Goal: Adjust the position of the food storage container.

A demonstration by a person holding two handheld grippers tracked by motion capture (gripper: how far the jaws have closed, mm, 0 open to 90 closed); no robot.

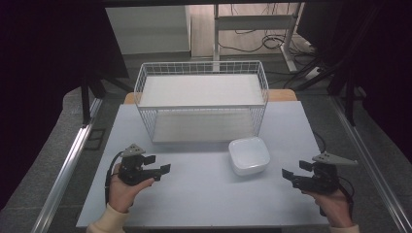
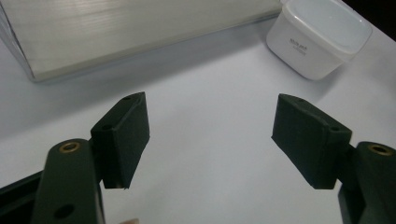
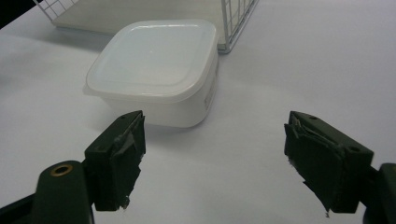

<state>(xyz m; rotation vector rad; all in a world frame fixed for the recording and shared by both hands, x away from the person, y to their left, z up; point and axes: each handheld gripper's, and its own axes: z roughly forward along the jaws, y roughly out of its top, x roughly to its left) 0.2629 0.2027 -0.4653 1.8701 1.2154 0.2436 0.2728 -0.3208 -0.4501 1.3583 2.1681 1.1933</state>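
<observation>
Pale and bare across most of its front half, the surface (image 1: 204,194) leaves broad open room between the left tool (image 1: 160,170) and the right tool (image 1: 287,174). Both tools are released, jaws spread wide with nothing between them. A white lidded plastic container (image 1: 249,155) stands ahead of the right tool, near it but apart, and farther off diagonally from the left tool. Just beyond the container, a white wire basket (image 1: 201,104) stands toward the surface's far edge.
</observation>
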